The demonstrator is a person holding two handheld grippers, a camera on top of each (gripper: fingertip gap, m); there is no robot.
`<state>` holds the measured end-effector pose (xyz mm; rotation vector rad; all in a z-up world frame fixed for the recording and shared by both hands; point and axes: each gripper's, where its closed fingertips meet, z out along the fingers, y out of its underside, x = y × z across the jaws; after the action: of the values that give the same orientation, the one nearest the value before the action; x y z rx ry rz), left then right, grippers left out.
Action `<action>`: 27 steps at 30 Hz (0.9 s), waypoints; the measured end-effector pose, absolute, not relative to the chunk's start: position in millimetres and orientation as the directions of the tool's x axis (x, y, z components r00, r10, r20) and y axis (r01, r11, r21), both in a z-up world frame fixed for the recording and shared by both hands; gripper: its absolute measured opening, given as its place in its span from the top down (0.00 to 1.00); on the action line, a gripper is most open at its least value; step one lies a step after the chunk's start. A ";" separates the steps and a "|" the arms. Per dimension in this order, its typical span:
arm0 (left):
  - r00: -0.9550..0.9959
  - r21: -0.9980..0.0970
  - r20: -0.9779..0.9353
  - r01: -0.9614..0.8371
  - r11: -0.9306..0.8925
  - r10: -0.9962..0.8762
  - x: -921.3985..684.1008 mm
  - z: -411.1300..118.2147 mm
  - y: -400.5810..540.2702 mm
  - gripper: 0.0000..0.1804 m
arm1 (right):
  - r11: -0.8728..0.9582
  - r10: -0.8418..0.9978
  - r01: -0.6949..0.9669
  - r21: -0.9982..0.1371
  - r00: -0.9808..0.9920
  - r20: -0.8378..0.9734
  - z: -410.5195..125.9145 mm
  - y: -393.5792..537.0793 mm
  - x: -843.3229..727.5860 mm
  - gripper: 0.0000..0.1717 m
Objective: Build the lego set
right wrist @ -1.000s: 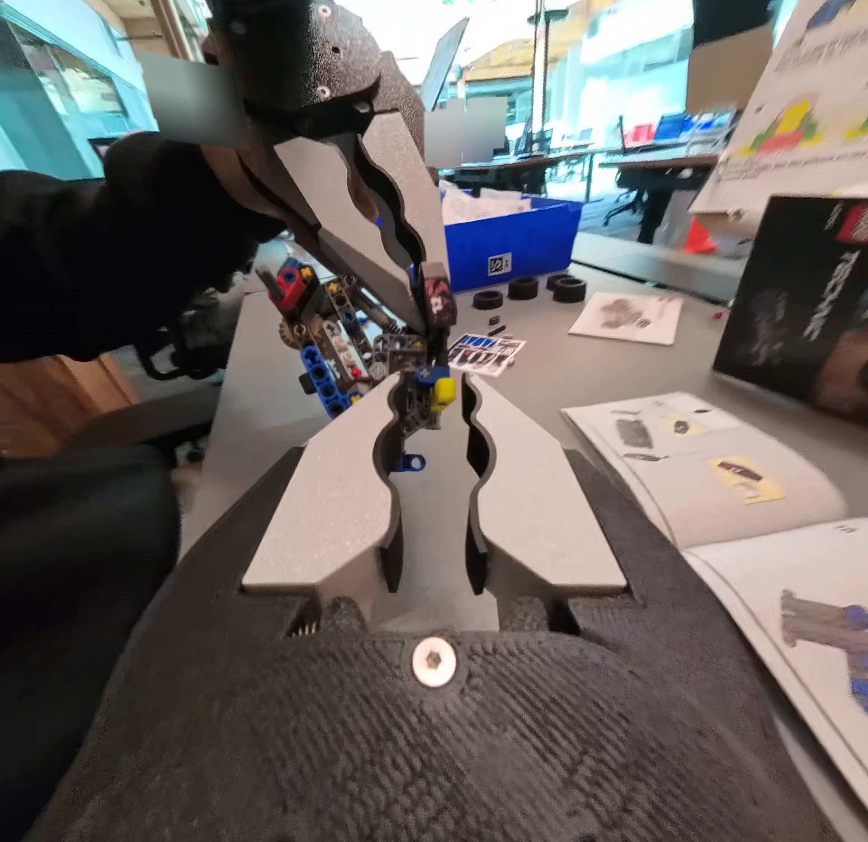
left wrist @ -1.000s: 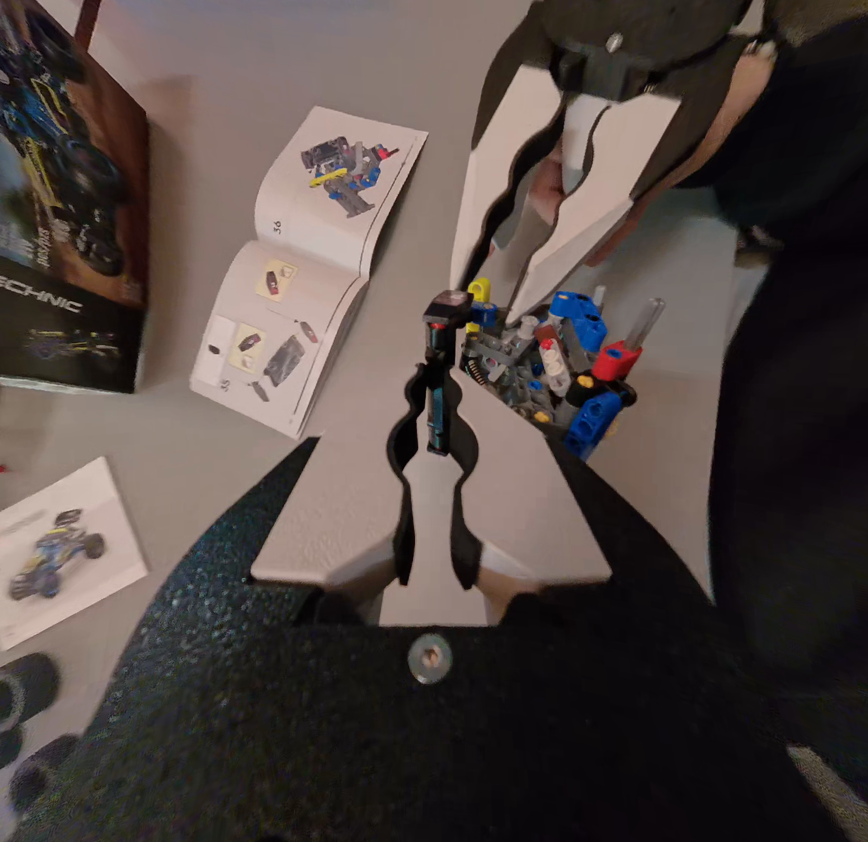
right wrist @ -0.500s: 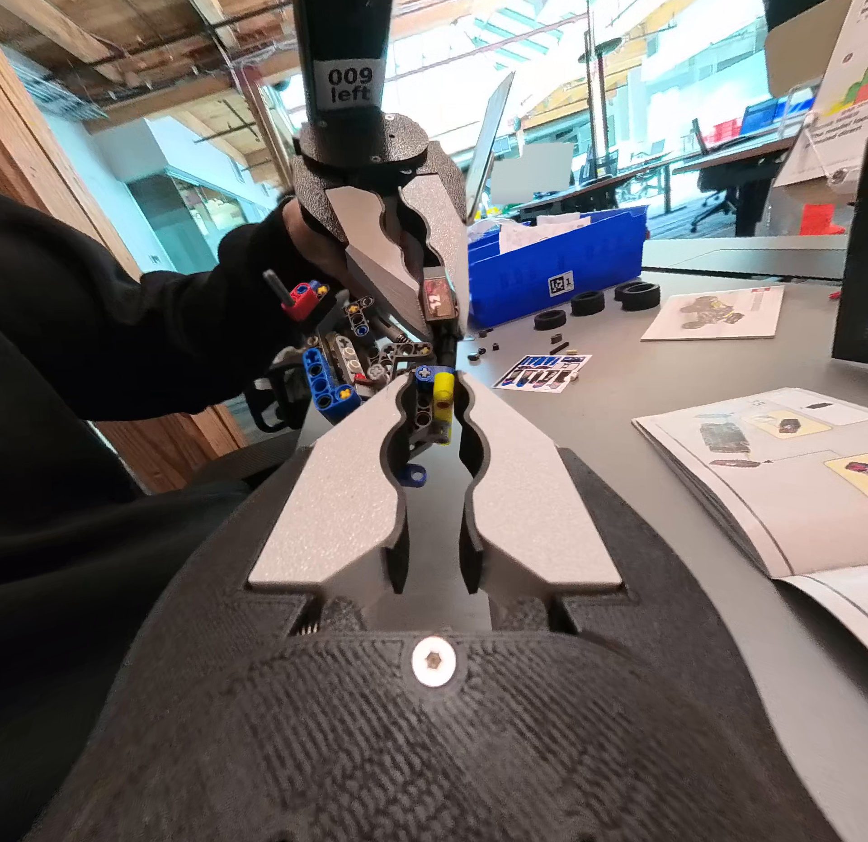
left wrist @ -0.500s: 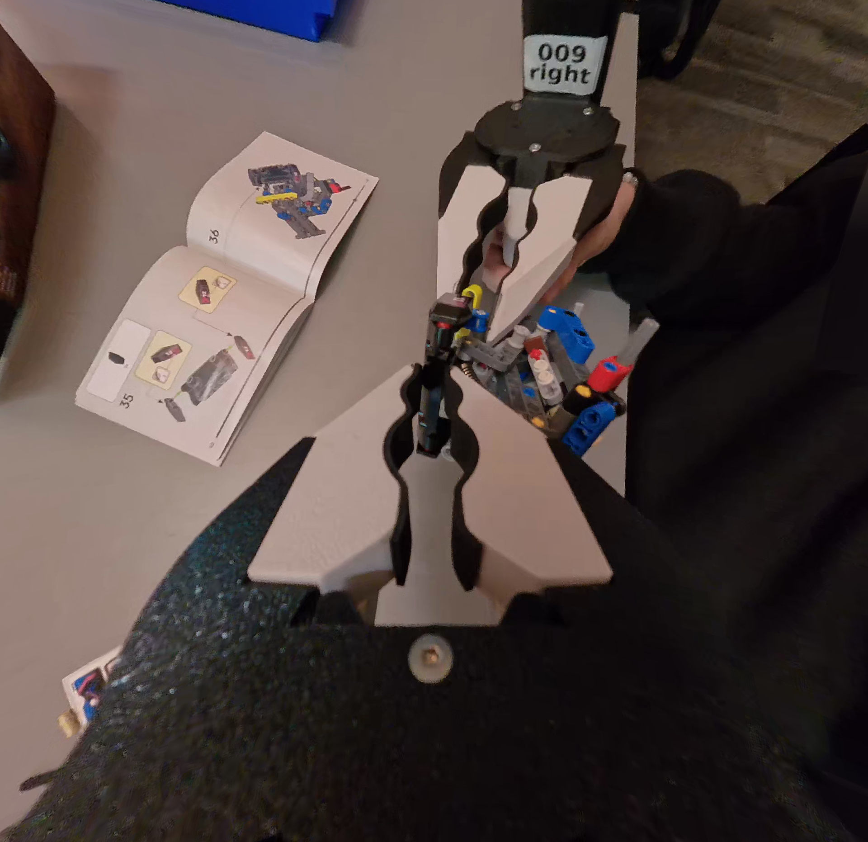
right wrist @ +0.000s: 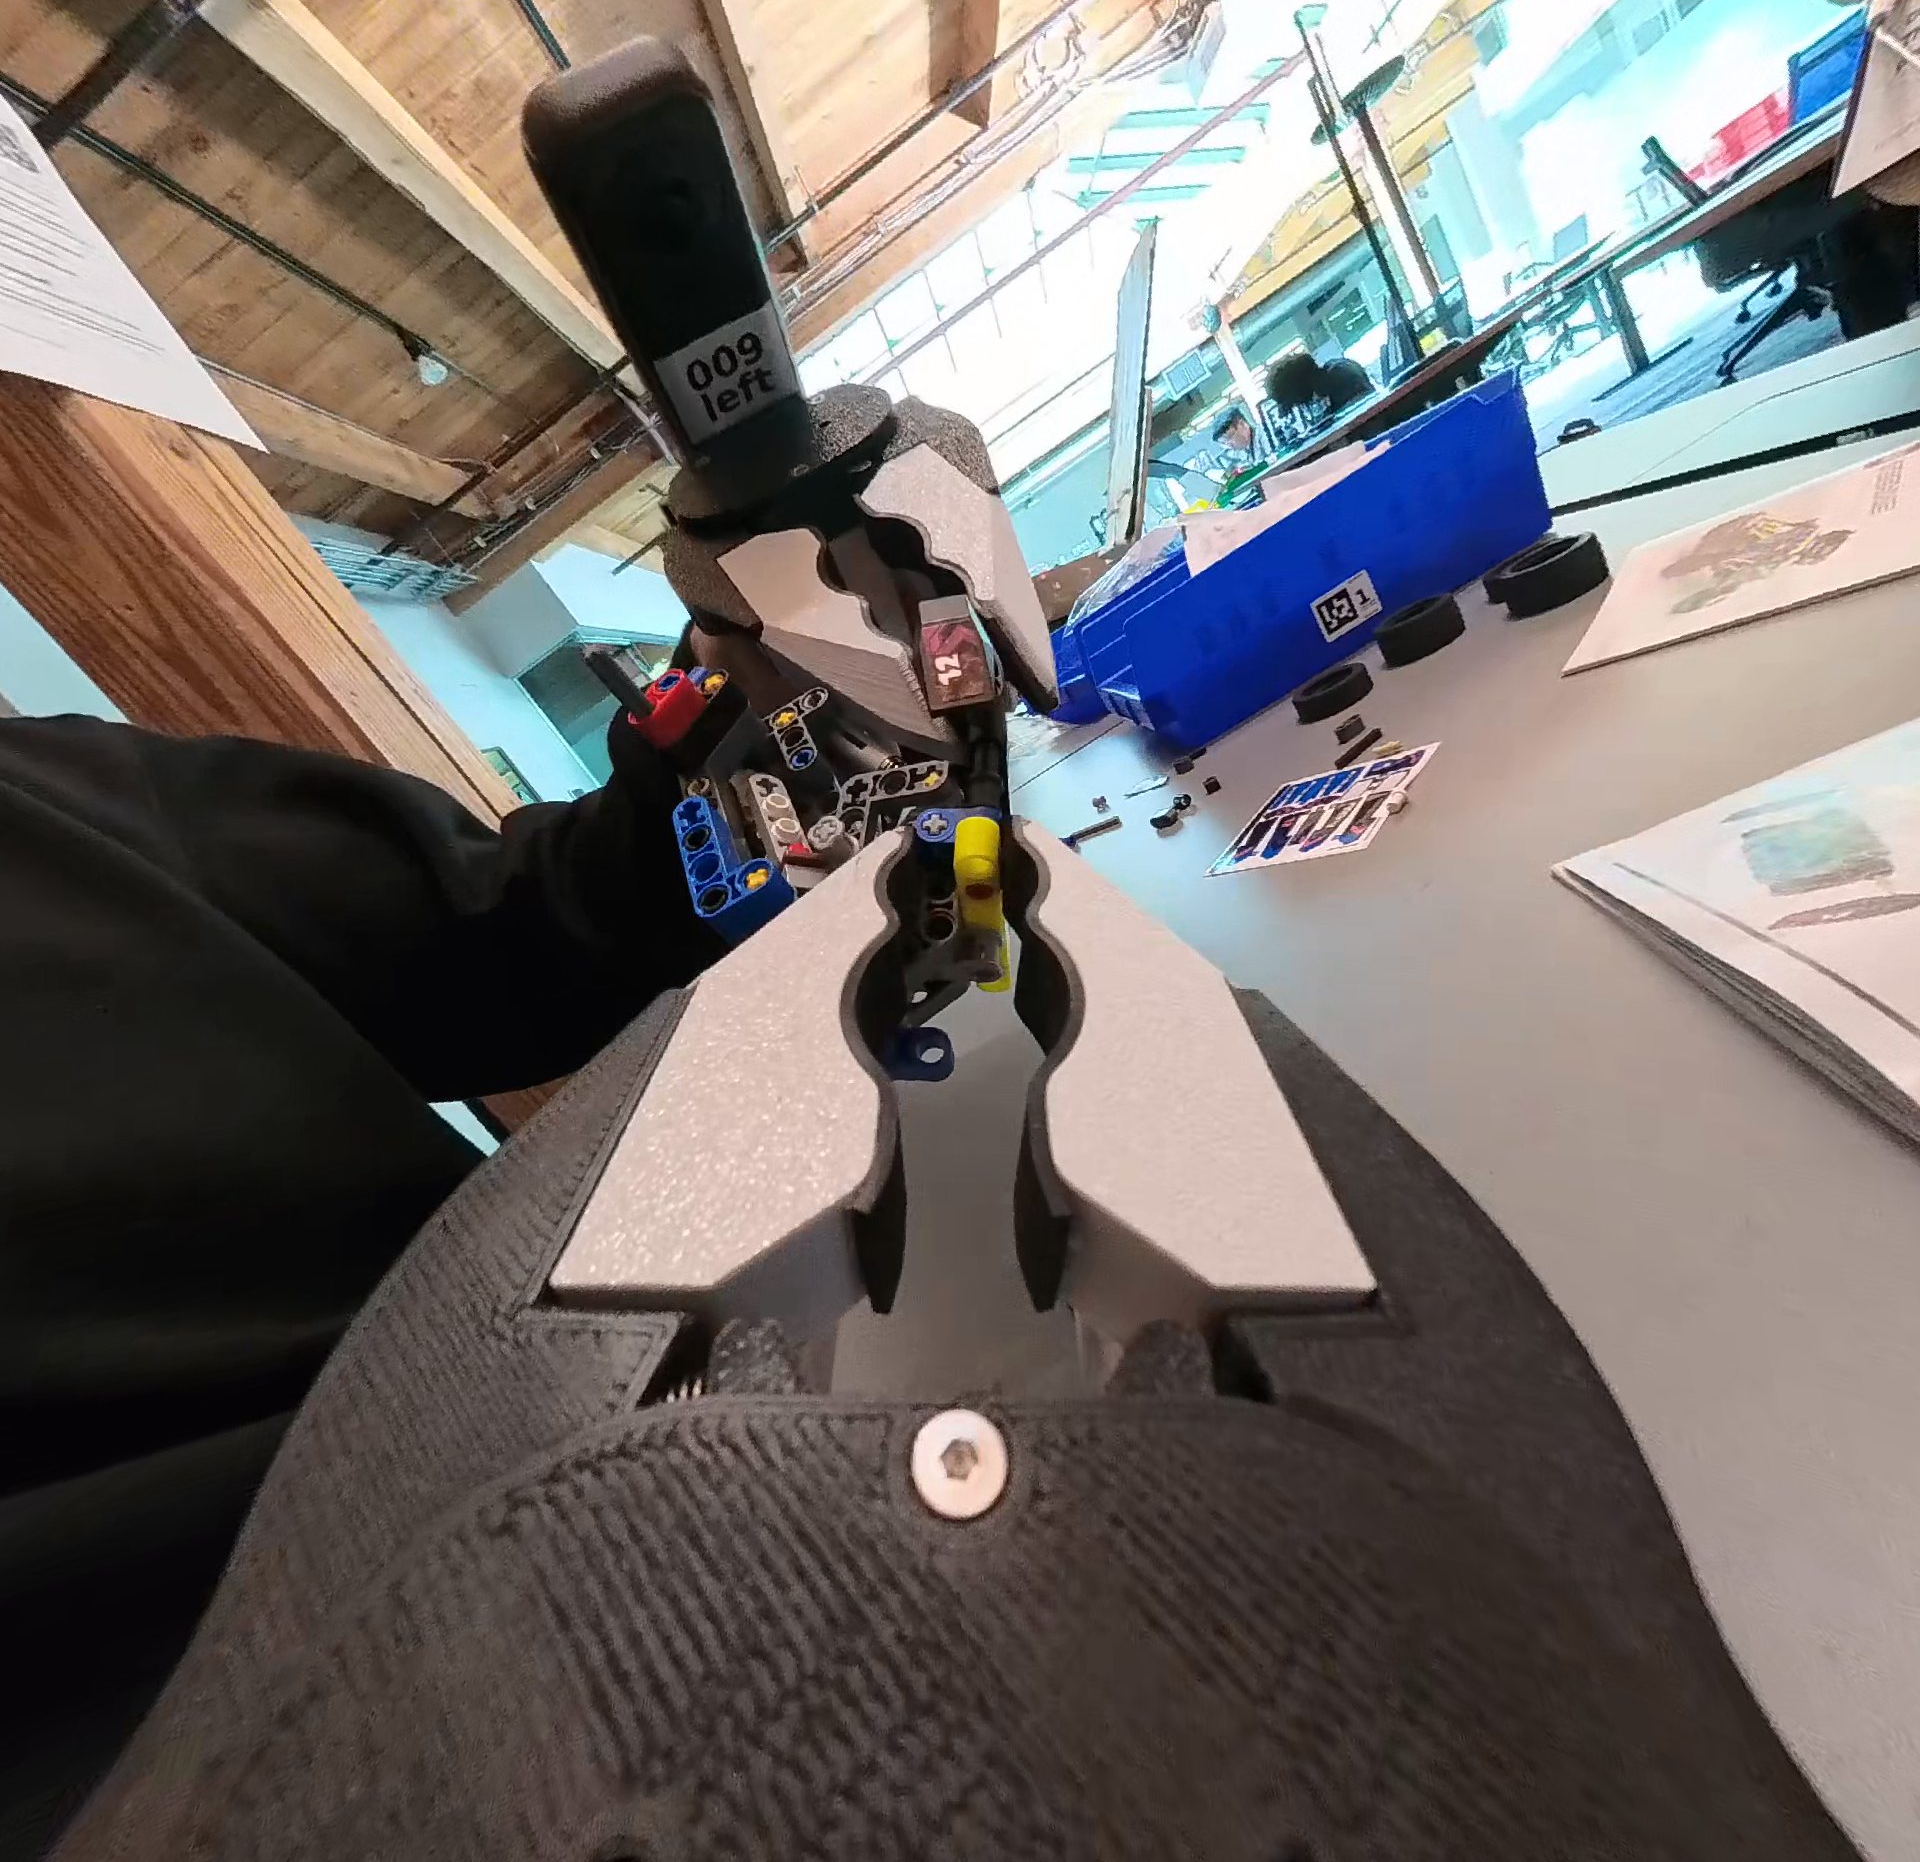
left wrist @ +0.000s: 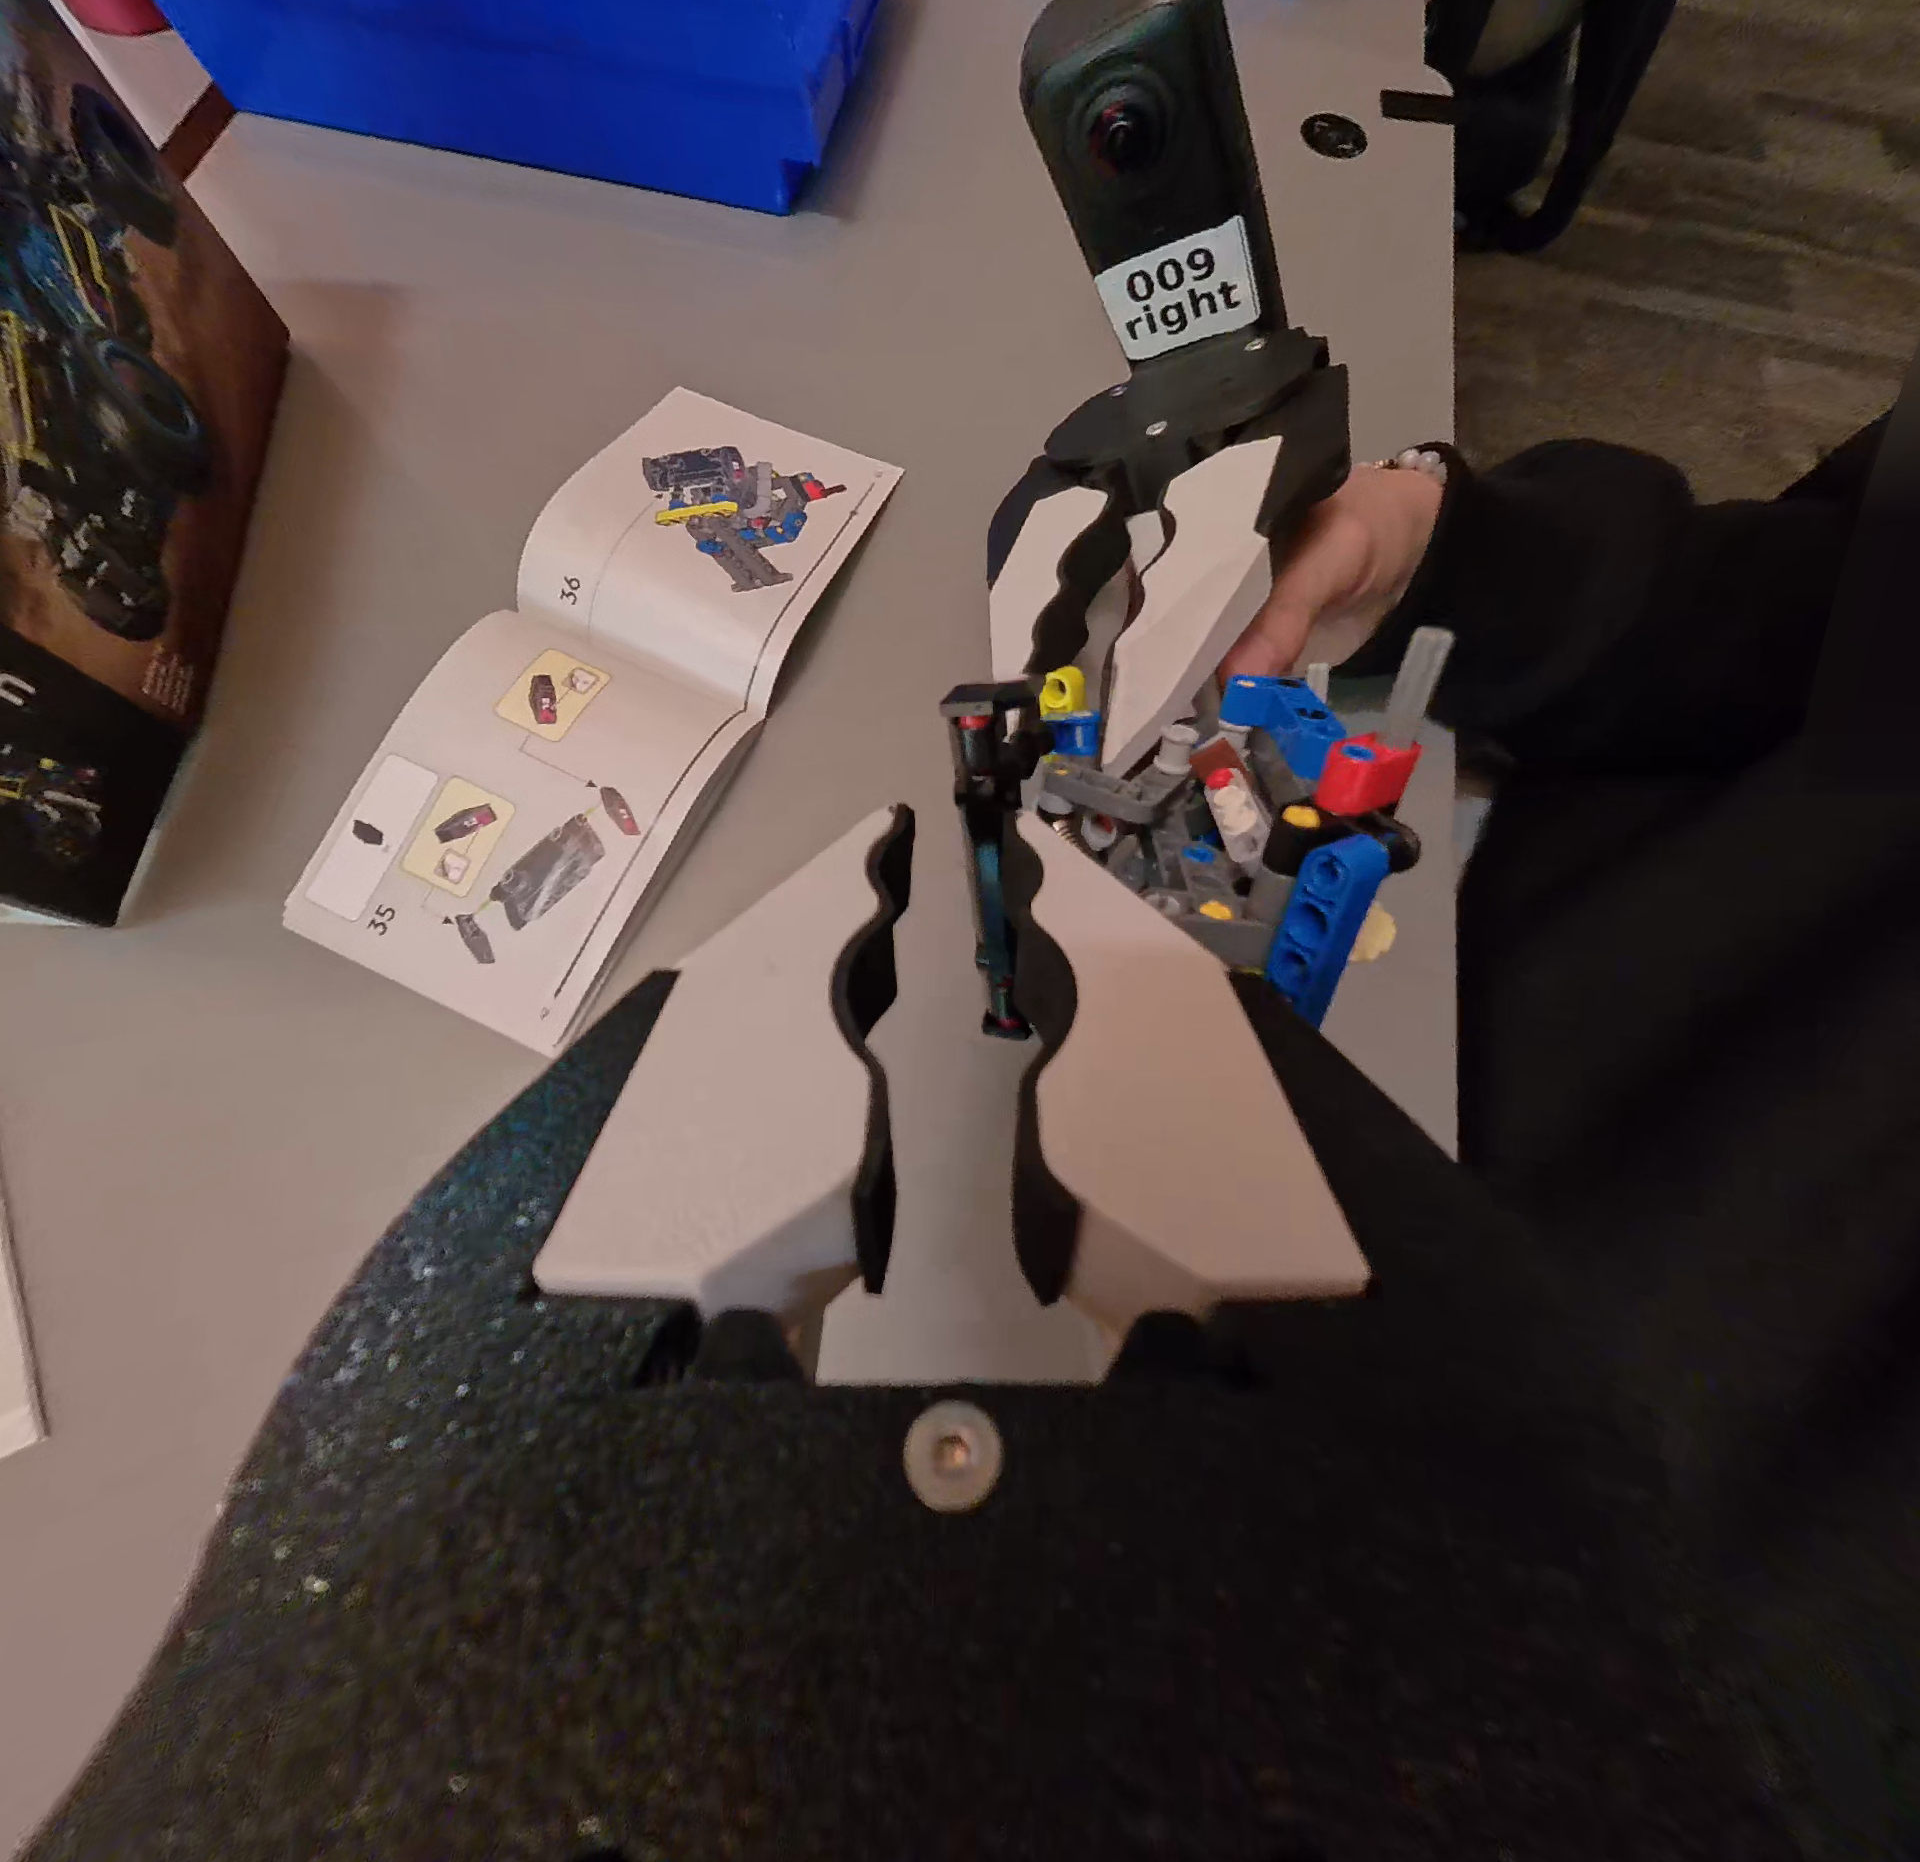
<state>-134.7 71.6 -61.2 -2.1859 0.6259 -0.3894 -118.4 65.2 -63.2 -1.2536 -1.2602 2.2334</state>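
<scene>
The right gripper (right wrist: pixel 961 856) is clamped on the near end of a toy-brick assembly (left wrist: pixel 1205 815), its two pads pressing a yellow connector (right wrist: pixel 977 882) and the dark beams beside it. This grip carries the whole model in the air above the desk's (left wrist: pixel 520 306) right edge, probably so that the other tool can work on its side.

The left gripper (left wrist: pixel 961 825) stands part-open around a slim black panel (left wrist: pixel 987 856) on the model's flank. The panel lies close against the right finger, while a clear gap shows between it and the left finger (left wrist: pixel 831 919), so the panel is not pinched; whether the right pad truly touches it is hard to tell.

Farther out, an open instruction booklet (left wrist: pixel 582 690) lies flat near the desk's middle, within easy sight of the work. A sticker sheet (right wrist: pixel 1320 810) and small loose black parts (right wrist: pixel 1174 804) sit beyond the model. Black tyres (right wrist: pixel 1423 628) rest just beside a blue bin (right wrist: pixel 1299 576) toward the far edge, and the product box (left wrist: pixel 94 524) stands at the left edge.
</scene>
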 end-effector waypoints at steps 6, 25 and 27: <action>0.786 -0.704 -0.172 -0.520 -0.484 -0.594 -140.9 -60.8 70.5 0.89 | -0.553 0.628 0.154 -0.819 -0.568 -0.532 -64.4 64.7 -119.5 0.93; 0.775 -0.718 -0.095 -0.488 -0.497 -0.625 -129.3 -61.4 71.3 0.96 | -0.514 0.661 0.119 -0.849 -0.576 -0.481 -61.1 64.3 -116.4 0.93; 0.757 -0.716 -0.109 -0.510 -0.477 -0.645 -125.4 -65.9 70.8 0.94 | -0.495 0.675 0.104 -0.863 -0.579 -0.457 -60.1 64.0 -115.6 0.93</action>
<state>-125.4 70.8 -65.9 -2.1791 0.8608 -0.2234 -115.6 64.0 -60.1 -1.1765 -1.3105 2.1281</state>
